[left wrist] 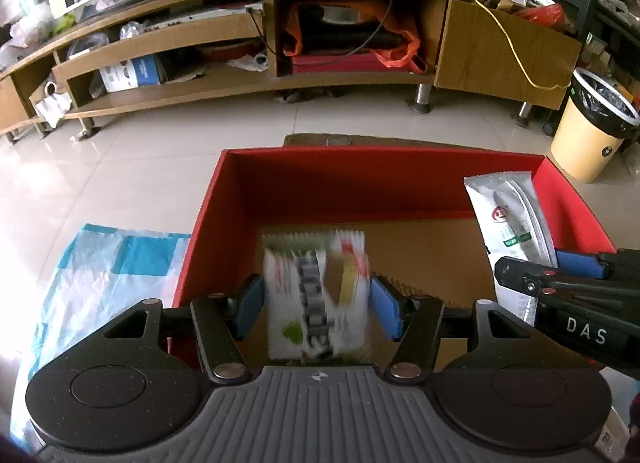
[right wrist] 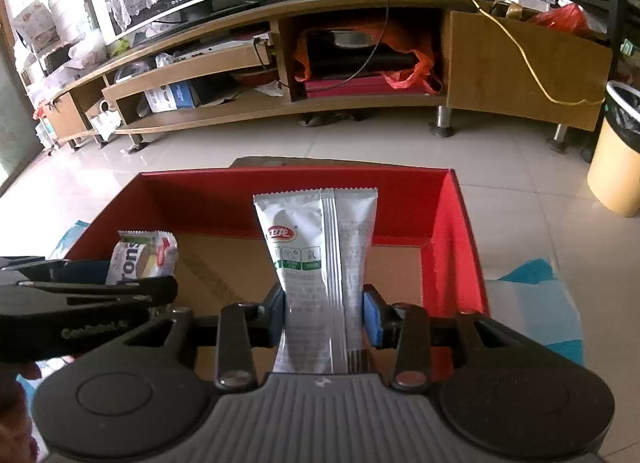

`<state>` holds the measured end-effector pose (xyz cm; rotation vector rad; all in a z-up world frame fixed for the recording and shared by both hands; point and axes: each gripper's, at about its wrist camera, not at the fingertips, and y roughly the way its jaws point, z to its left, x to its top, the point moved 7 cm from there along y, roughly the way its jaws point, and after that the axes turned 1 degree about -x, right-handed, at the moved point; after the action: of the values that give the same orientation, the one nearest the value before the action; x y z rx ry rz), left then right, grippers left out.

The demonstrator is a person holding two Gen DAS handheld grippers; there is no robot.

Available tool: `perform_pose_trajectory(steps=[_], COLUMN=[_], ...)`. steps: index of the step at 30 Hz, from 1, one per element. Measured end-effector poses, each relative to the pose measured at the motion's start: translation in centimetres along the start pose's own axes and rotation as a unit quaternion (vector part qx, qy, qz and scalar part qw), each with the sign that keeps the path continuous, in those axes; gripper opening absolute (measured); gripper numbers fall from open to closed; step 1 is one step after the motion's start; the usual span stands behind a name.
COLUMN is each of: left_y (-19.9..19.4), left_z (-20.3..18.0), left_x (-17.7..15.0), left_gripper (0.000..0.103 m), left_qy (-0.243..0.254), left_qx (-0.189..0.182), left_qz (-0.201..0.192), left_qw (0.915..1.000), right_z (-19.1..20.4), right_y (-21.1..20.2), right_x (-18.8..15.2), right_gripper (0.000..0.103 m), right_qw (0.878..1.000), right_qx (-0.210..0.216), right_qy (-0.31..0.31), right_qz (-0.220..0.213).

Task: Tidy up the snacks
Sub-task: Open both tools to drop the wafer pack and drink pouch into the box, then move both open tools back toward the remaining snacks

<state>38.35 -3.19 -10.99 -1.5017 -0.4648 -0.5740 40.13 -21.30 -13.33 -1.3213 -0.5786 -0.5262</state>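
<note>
A red box [left wrist: 312, 183] with a brown cardboard floor lies open in front of me; it also shows in the right wrist view [right wrist: 452, 247]. My left gripper [left wrist: 318, 299] stands open over the box's near edge, and a white snack packet [left wrist: 316, 295] is blurred between its blue pads, apart from them. That packet also shows in the right wrist view [right wrist: 140, 257]. My right gripper [right wrist: 325, 313] is shut on a silver snack packet [right wrist: 320, 247] held upright over the box; that packet also shows in the left wrist view [left wrist: 508, 223].
A blue-and-white plastic sheet [left wrist: 108, 267] lies under the box, on pale floor tiles. A long wooden TV stand [left wrist: 320, 75] full of clutter runs along the back. A yellow waste bin [left wrist: 588, 131] stands at the right.
</note>
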Motion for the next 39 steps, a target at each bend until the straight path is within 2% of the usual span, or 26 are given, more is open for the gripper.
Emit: perform_pose_trajectory(steps=[3, 14, 19, 25, 31, 39], left_y=[-0.4, -4.2, -6.7, -9.2, -11.2, -13.4], left_z=[0.0, 0.0, 0.8, 2.0, 3.4, 5.9], left_x=[0.1, 0.4, -0.6, -2.9, -6.6, -12.0], left_gripper=[0.079, 0.086, 0.087, 0.087, 0.089, 0.090], left_qy=[0.002, 0.005, 0.001, -0.009, -0.029, -0.064], left_qx=[0.003, 0.009, 0.006, 0.006, 0.006, 0.002], left_qz=[-0.009, -0.033, -0.035, -0.025, -0.002, 0.037], left_qw=[1.0000, 0.9994, 0.9994, 0.9996, 0.9996, 0.9972], right_z=[-0.2, 0.6, 1.4, 2.9, 4.0, 6.3], right_y=[-0.3, -4.4, -7.4, -10.2, -12.3, -15.7], right_x=[0.0, 1.1, 0.0, -2.3, -4.9, -10.5], right_gripper=[0.037, 0.046, 0.048, 0.049, 0.053, 0.054], right_qw=[1.000, 0.999, 0.999, 0.999, 0.999, 0.997], right_qx=[-0.002, -0.006, 0.006, 0.024, 0.036, 0.068], right_qy=[0.001, -0.007, -0.011, -0.021, -0.022, -0.026], right_qz=[-0.001, -0.034, -0.040, -0.037, -0.031, -0.012])
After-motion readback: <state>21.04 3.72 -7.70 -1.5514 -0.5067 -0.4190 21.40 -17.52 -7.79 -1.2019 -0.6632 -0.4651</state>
